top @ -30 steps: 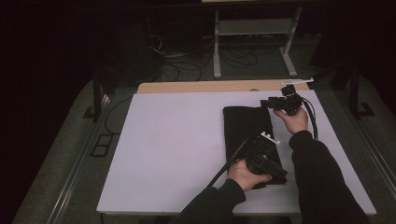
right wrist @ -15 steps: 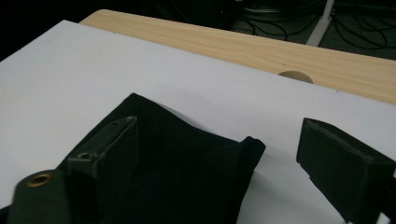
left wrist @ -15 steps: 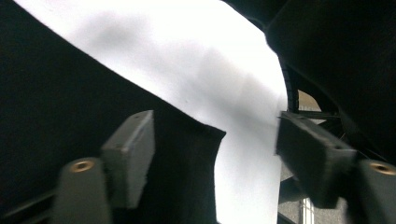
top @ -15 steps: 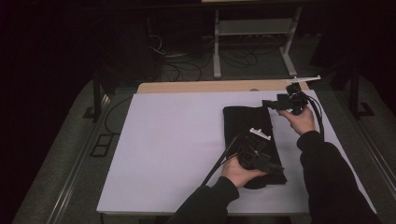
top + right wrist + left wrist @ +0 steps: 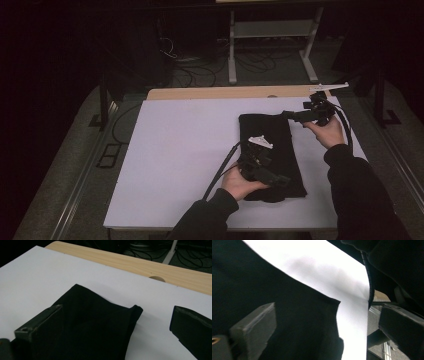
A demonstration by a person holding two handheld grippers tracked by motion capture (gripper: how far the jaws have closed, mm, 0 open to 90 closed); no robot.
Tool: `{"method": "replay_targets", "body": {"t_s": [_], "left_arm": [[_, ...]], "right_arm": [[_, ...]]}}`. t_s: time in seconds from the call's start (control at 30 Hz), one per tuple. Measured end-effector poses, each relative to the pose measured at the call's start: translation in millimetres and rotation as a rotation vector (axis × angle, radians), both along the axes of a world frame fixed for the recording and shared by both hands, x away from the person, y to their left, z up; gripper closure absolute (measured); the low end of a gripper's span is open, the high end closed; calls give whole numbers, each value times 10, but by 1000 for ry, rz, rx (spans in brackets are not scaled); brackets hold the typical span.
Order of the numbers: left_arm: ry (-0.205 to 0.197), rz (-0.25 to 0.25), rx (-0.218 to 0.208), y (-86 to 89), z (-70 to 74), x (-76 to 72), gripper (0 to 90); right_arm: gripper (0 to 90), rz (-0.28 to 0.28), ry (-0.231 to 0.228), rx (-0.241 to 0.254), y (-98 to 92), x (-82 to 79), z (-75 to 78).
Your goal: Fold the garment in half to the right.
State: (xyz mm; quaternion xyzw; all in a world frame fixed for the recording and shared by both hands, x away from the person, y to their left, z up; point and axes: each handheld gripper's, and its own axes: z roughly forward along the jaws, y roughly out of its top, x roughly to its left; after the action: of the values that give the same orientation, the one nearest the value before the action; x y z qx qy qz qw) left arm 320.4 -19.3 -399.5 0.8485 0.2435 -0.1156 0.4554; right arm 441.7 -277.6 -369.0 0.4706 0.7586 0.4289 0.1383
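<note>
A black cloth point(image 5: 272, 147) lies folded into a long strip on the white board point(image 5: 180, 150). My left gripper point(image 5: 282, 180) hovers at the cloth's near end, pointing right. Its jaws have just been opening and stand wide apart over the cloth point(image 5: 287, 305), which no pad touches. My right gripper point(image 5: 290, 116) hangs at the far right corner, pointing left. Its jaws have also just been opening, and the cloth's folded corner point(image 5: 92, 315) lies below the gap, unpinched. In the left gripper view, the dark sleeve point(image 5: 397, 262) of the person's right arm crosses the top right.
The white board rests on a wooden tabletop, whose bare strip point(image 5: 225, 93) with a round hole point(image 5: 157, 278) runs along the far edge. Beyond it, a white metal stand point(image 5: 270, 35) and loose cables point(image 5: 195, 65) are on the dark floor. The gripper cable point(image 5: 222, 167) trails across the board.
Both pairs of jaws have spread apart. The left hand has drawn back to the left off the cloth's near end. The right gripper has lifted slightly. The cloth stays flat.
</note>
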Motion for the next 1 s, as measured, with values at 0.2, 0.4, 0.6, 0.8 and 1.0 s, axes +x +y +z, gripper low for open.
{"method": "replay_targets", "body": {"t_s": [0.2,0.4,0.6,0.8,1.0], "left_arm": [[-40,20,-22,215,40,1,0],[-72,43,-12,357,63,-26,0],[-94,33,0,486,97,-79,0],[-112,47,-10,626,129,-126,0],[-120,71,-14,752,128,-144,0]], "right_arm": [[0,16,-3,-5,21,-66,-13],[0,27,5,-8,22,-137,-52],[0,19,3,9,-35,-224,-83],[0,9,-15,24,-123,-308,-63],[0,3,-21,29,-177,-362,-58]]}}
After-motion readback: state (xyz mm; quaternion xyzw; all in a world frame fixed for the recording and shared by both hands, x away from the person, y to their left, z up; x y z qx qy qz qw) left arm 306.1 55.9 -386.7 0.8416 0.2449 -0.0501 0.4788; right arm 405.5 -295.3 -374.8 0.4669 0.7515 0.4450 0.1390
